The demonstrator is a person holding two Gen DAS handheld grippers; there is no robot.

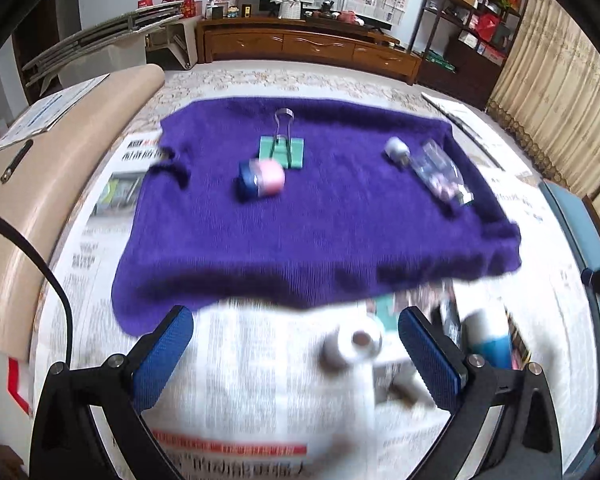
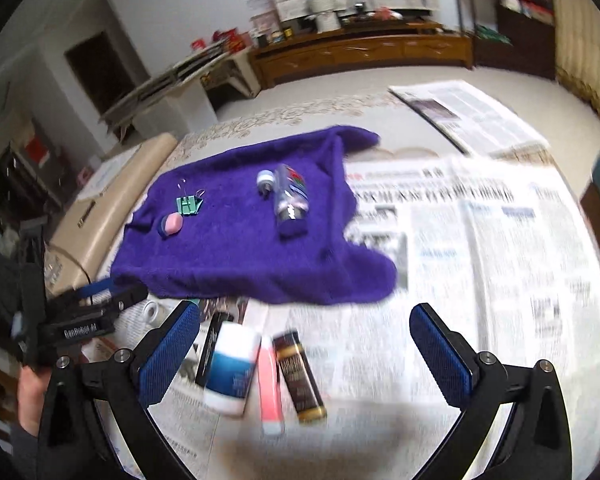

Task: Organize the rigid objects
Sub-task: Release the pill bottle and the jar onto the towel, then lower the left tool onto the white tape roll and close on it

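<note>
A purple towel lies flat on newspapers. On the towel sit four small things. A green binder clip is near the far middle, and a pink and blue roll lies just in front of it, very close. Off to the right side are a clear bottle lying down and a small white cap just beside its top end. There is a lot of bare towel between the two pairs and along the near edge.

Just past the near edge of the towel, on the paper, more things lie close together: a white and blue bottle, a pink tube, a brown and gold tube and a thin black stick. A small white roll lies to their left.

The left gripper has its blue tongs wide apart, holding nothing, with the white roll in the gap between them. The right gripper is also wide apart and holds nothing; the group of tubes lies by its left tong. To the right of it the paper is bare, with lots of room.

A tan padded edge runs along the left side. Far off are a wooden cabinet, shelves and a curtain.
</note>
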